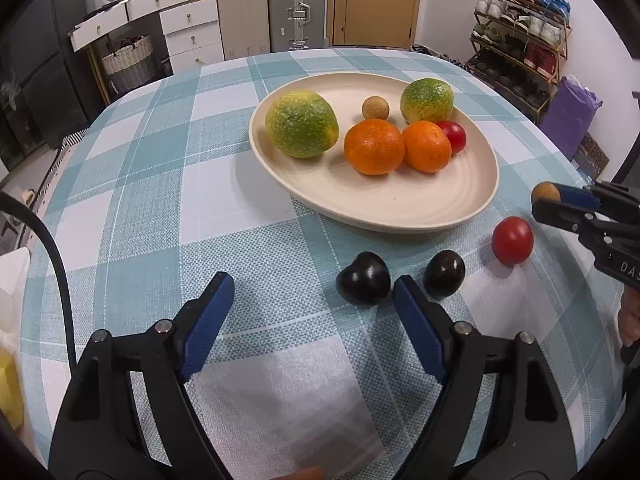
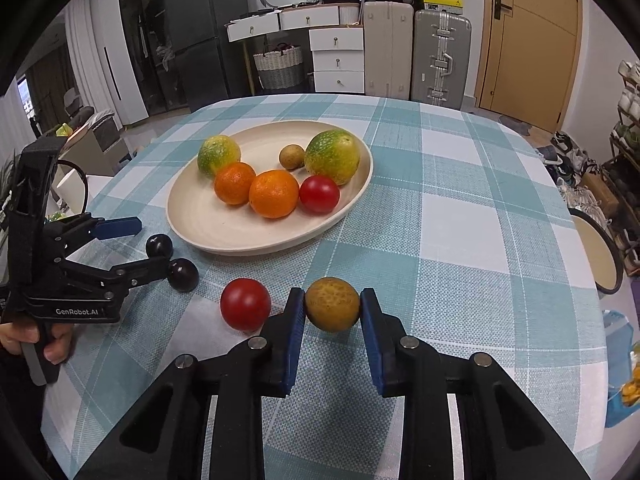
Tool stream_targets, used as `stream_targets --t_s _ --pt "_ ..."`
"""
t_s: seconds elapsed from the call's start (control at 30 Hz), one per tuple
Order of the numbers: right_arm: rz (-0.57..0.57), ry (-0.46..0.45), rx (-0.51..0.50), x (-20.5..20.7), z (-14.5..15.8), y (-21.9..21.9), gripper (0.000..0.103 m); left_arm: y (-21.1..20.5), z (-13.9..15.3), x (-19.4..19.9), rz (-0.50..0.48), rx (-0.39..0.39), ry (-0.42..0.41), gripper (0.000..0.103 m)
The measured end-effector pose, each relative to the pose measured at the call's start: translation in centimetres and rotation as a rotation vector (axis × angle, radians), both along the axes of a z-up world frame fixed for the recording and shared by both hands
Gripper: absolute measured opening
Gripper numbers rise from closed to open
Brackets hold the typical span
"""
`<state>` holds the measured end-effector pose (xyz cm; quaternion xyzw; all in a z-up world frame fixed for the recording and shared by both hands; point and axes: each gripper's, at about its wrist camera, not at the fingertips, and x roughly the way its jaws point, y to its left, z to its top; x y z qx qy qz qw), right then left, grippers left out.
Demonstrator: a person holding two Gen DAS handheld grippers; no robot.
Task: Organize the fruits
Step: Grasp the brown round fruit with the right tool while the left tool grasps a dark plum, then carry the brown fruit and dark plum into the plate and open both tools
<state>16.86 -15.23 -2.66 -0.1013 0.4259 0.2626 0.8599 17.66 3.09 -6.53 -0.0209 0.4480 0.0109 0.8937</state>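
Note:
A cream oval plate (image 1: 360,216) (image 2: 240,246) holds two green citrus fruits, two oranges, a small brown fruit and a red tomato. My right gripper (image 2: 332,295) (image 1: 546,202) is shut on a small brown round fruit (image 2: 332,305) (image 1: 545,192), just above the cloth near the plate's edge. A loose red tomato (image 2: 245,303) (image 1: 513,240) lies beside it. My left gripper (image 1: 312,292) (image 2: 154,246) stands open low over the cloth. One dark plum (image 1: 364,284) (image 2: 159,245) sits at its fingertips, untouched by the pads. A second dark plum (image 1: 444,274) (image 2: 183,274) lies just outside.
The round table wears a teal checked cloth (image 1: 160,184). A yellow object (image 1: 8,392) sits at its left edge. A hand (image 2: 36,340) holds the left gripper's handle. Suitcases, drawers and a shoe rack (image 1: 520,40) stand beyond the table, and a stool (image 2: 600,256) to its right.

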Motion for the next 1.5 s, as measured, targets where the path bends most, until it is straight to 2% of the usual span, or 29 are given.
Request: stream_targets --t_s 0.17,0.4,0.63,0.97,1.07,1.5 --pt "0.007 0.001 -0.001 -0.2 0.2 0.2 0.029 -0.5 0.2 0.0 -0.033 0.010 -0.011 0.067" --pt "0.014 -0.003 0.002 -0.4 0.3 0.5 0.029 -0.3 0.4 -0.3 -0.055 -0.024 -0.023 0.049" --pt "0.019 0.000 0.007 -0.5 0.1 0.5 0.029 -0.9 0.8 -0.7 -0.109 -0.046 -0.046 0.024" --pt "0.020 -0.017 0.025 -0.4 0.5 0.7 0.029 -0.5 1.4 -1.3 -0.104 -0.059 -0.079 0.023" --pt "0.022 -0.030 0.030 -0.4 0.8 0.7 0.029 -0.4 1.8 -1.6 -0.095 -0.041 -0.107 0.023" --pt "0.017 -0.069 0.091 -0.4 1.5 0.9 0.029 0.3 3.7 -2.7 -0.079 -0.069 -0.214 0.023"
